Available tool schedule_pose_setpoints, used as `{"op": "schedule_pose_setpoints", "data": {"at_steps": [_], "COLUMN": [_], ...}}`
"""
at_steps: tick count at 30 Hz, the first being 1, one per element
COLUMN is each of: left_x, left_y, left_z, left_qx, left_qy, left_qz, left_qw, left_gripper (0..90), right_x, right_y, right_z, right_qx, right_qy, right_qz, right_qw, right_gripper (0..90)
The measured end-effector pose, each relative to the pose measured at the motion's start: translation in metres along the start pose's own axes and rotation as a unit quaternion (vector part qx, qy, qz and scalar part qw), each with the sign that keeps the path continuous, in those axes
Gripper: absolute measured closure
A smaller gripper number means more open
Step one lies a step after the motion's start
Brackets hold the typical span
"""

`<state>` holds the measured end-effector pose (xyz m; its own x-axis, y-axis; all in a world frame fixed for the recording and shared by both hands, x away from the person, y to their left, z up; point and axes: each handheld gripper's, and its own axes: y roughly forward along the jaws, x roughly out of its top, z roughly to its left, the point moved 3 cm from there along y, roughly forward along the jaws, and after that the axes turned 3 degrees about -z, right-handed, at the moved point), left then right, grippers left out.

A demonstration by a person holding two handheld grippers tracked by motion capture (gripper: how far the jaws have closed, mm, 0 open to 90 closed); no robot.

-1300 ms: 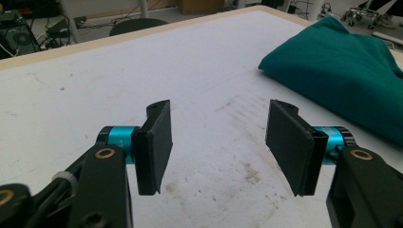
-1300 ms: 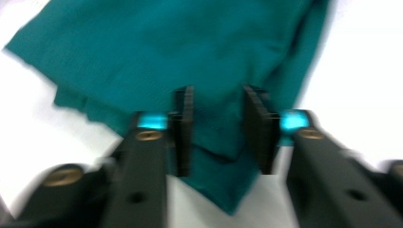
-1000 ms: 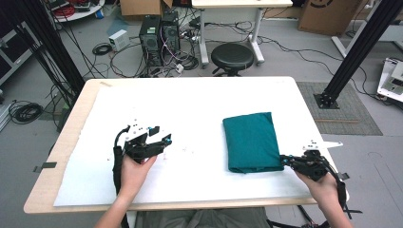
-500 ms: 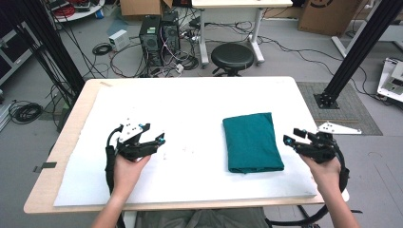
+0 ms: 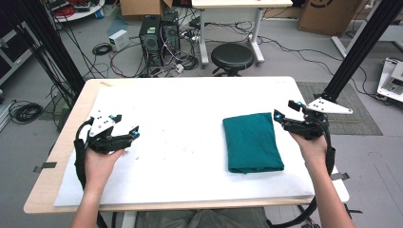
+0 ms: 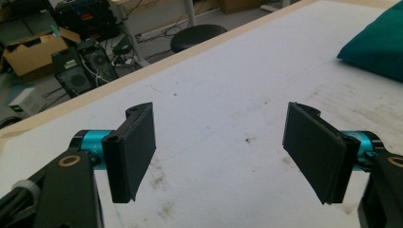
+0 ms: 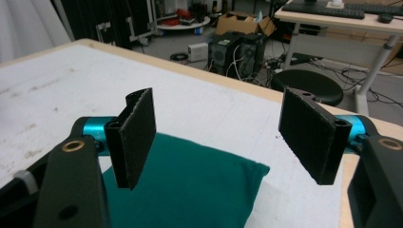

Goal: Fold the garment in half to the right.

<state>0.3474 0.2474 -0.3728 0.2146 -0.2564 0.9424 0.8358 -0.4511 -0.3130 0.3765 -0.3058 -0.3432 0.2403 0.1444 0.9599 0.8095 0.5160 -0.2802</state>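
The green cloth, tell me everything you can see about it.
The cloth is teal green, soft-looking fabric, folded into a neat rectangle with rounded, slightly puffy edges. It lies flat on the white table cover, right of centre, long side running away from the person. Nothing grips it: the right gripper hangs open beside its far right corner, not touching.

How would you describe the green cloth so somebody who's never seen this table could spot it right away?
Start at the big white-topped table with its pale wooden rim. On the right half, just inside the right claw, lies the folded cloth, a neat upright rectangle. It is the one dark teal thing on the white surface, flat and soft against the black claws.
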Motion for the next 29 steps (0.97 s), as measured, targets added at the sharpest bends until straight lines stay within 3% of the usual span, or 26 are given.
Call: {"op": "schedule_pose_setpoints", "data": {"at_steps": [3, 6, 10, 17, 24, 29], "left_x": [-0.004, -0.008, -0.013, -0.017, -0.014, -0.018], "left_y": [0.0, -0.002, -0.007, -0.024, -0.037, -0.039], "left_z": [0.003, 0.002, 0.003, 0.005, -0.003, -0.009], "left_qx": [-0.004, -0.008, -0.002, 0.008, 0.002, -0.005], "left_qy": [-0.028, -0.036, -0.038, -0.04, -0.045, -0.049], "left_qz": [-0.004, -0.006, -0.009, -0.024, -0.037, -0.031], "left_qw": [0.9996, 0.9993, 0.9993, 0.9989, 0.9983, 0.9983], "left_gripper": [26.5, 26.5, 26.6, 26.6, 26.6, 26.6], "right_x": [-0.002, -0.006, -0.015, -0.03, -0.043, -0.051], "right_y": [-0.003, -0.005, -0.008, -0.019, -0.033, -0.047], "right_z": [0.001, -0.002, -0.005, 0.002, 0.015, 0.019], "right_qx": [-0.004, -0.008, -0.015, -0.035, -0.049, -0.057], "right_qy": [-0.002, 0.004, 0.01, 0.012, 0.005, 0.007], "right_qz": [-0.008, -0.003, 0.003, 0.011, 0.022, 0.022], "right_qw": [1.0, 1.0, 0.9998, 0.9993, 0.9985, 0.9981], "right_gripper": [29.1, 29.0, 27.8, 27.8, 27.9, 27.9]}}
